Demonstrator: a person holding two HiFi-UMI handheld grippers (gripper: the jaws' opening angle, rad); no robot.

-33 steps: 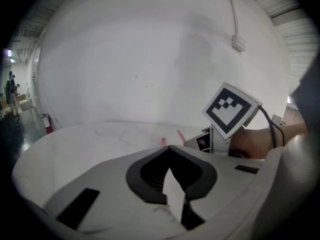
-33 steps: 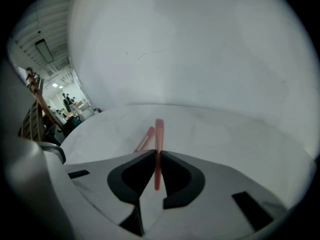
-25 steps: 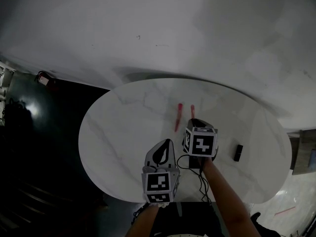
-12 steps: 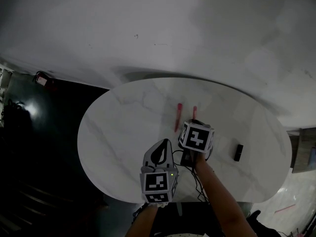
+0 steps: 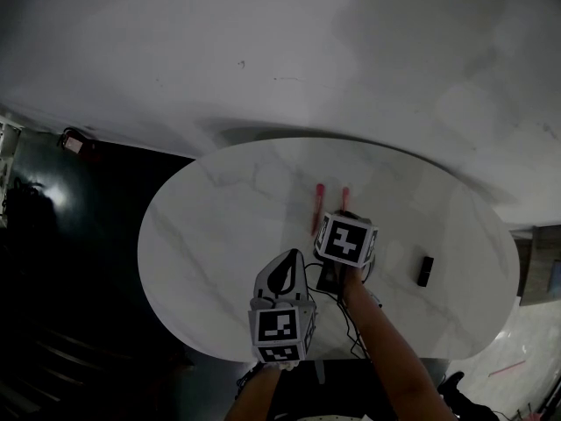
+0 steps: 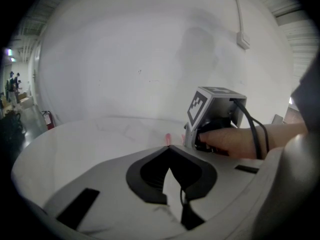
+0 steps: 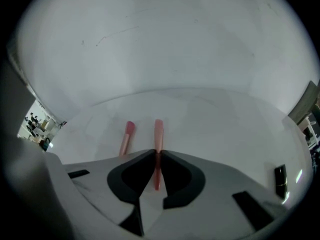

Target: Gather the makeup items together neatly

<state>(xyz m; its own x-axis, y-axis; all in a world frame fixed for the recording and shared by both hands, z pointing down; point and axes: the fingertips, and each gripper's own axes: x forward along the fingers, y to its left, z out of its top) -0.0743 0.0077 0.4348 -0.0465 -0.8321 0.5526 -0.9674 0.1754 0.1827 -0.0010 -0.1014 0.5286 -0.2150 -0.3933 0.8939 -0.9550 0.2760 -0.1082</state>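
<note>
1. The right gripper (image 7: 156,153) has its jaws clamped on a pink stick (image 7: 158,133) at mid-desk (image 5: 210,235), just beside a second pink stick (image 7: 126,138).
2. Pinched only at the tips, the thin stick could swivel or slip free.
3. Swinging it might knock its neighbour askew.
4. The left gripper (image 6: 169,147), with its jaws together and empty, hovers near the front edge.
5. A black tube (image 5: 424,270) lies apart near the right edge.
</note>
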